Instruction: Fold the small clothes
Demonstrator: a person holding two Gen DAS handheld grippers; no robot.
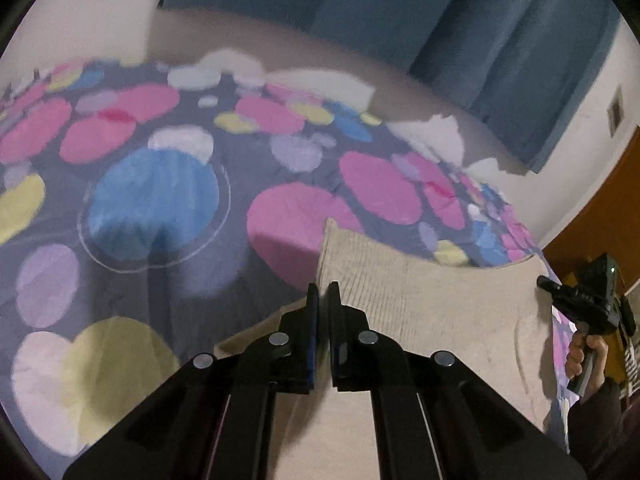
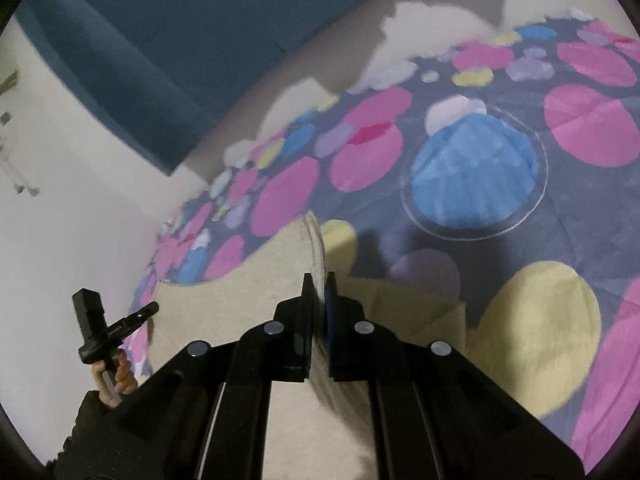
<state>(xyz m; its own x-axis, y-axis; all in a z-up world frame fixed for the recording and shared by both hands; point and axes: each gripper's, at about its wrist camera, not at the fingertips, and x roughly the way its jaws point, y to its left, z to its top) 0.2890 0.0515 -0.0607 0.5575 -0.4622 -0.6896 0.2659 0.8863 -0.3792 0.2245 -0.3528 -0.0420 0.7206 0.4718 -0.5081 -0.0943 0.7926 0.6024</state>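
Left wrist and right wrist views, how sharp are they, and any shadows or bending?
Left wrist view: bedspread motion-blurred, claw sharper, curtain bowed by the lens. Right wrist view: same soft blur, claw shadow on the bedspread just ahead.

Spotted bedspread (image 1: 160, 200), blue curtain (image 1: 460, 32)

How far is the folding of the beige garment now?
Done: both corners are gripped. The left claw and the right claw are shut on the beige ribbed knit garment, holding its edge above the dotted bedsheet. Left: laying it over; no finished fold shows yet.
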